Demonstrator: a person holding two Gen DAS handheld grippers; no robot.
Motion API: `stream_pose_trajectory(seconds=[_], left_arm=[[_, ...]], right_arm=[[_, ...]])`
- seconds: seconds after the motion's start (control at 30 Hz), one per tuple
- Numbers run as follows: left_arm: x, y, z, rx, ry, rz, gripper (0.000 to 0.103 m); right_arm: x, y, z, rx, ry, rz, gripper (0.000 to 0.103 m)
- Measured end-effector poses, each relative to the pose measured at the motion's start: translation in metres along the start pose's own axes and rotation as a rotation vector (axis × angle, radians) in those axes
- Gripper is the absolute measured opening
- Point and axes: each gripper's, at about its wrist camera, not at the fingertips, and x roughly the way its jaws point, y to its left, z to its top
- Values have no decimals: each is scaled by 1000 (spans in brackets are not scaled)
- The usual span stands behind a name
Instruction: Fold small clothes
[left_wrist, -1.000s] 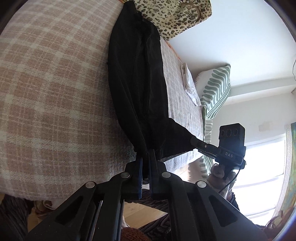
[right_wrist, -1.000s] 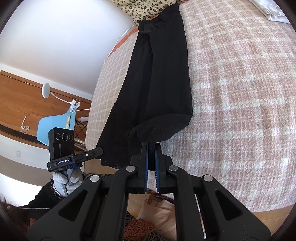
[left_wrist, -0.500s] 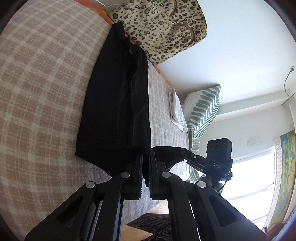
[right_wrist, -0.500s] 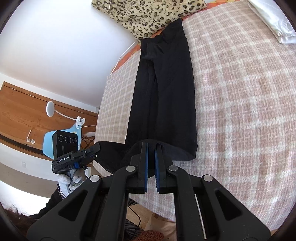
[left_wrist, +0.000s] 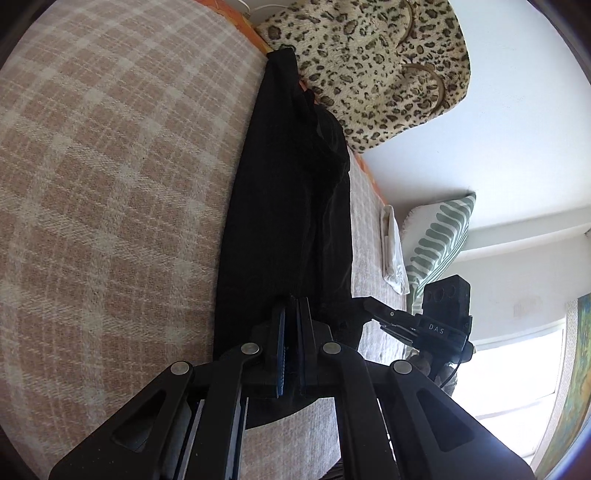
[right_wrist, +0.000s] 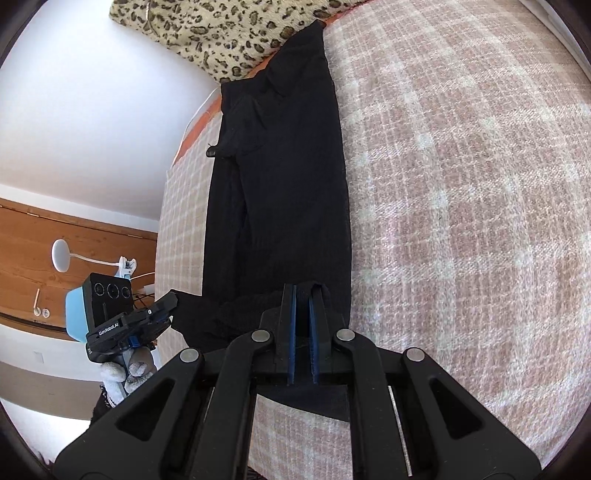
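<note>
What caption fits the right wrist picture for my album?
Right gripper pinching the black garment's hem over a plaid bedspread.

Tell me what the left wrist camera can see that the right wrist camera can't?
Only the left wrist view shows the green striped pillow, a folded white cloth on the bed and a bright window.

Only the right wrist view shows a white clip lamp, a blue chair and a wooden wall panel.

Both show the black garment stretched along the plaid bedspread, the leopard-print bag at its far end, and the left gripper and right gripper, jaws shut on the garment's near edge.
</note>
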Motion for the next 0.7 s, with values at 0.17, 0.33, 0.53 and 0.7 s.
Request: stream_pose_trajectory(seconds=[0.17, 0.33, 0.53, 0.7], left_arm=[[11, 3, 6, 13, 9, 34, 3], [9, -1, 9, 37, 5, 65, 6], [-6, -12, 20, 69, -63, 81, 34], [-19, -27, 19, 169, -98, 120, 39]], right_arm=[[10, -5, 7, 15, 6, -14, 7], [5, -11, 6, 22, 11, 5, 7], [-21, -5, 8, -3, -45, 60, 8], [-43, 0, 4, -49, -79, 88, 35]])
